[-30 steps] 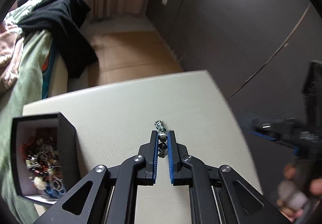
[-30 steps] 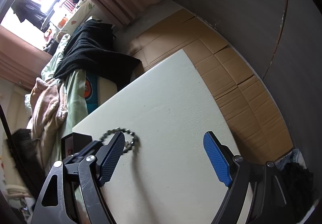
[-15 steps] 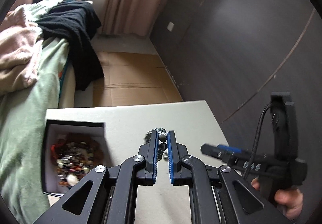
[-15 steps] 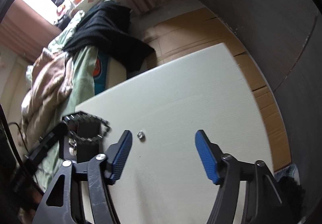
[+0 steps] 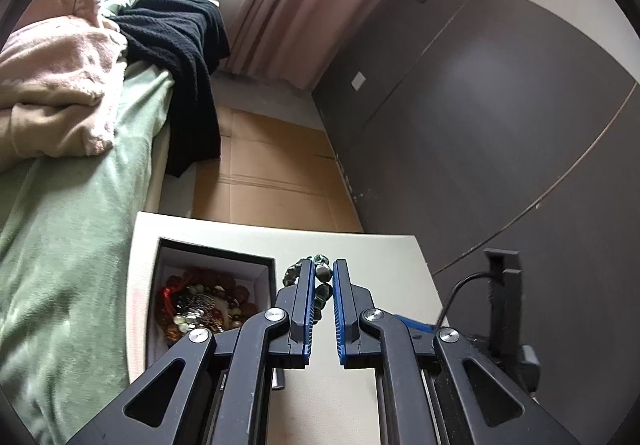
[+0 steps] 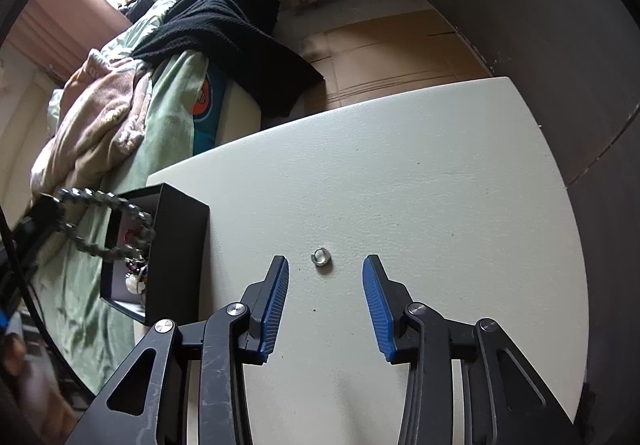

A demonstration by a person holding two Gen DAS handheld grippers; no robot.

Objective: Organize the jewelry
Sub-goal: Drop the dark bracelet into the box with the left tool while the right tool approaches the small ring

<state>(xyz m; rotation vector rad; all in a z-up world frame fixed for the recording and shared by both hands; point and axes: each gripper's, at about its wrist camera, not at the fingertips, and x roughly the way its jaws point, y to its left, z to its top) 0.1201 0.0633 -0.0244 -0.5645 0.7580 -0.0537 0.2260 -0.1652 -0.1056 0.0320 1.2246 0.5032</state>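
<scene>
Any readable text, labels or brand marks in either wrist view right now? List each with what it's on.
None can be read.
Orange round print on the teal bedding: too blurred and partly hidden.
Black jewelry box: no marking visible.
Left gripper and right gripper: no lettering visible.

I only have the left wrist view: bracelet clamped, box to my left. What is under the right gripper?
Observer: A small silver ring lies on the table, between the right gripper's fingers. Its jaws are closing and do not touch the ring yet.
Operator: How does the bracelet hang?
Observer: The bracelet hangs as an open loop from the left gripper, in front of the box's opening.
Operator: Is the ring against the box?
Observer: No, it lies apart from it, on bare table to the box's right.
</scene>
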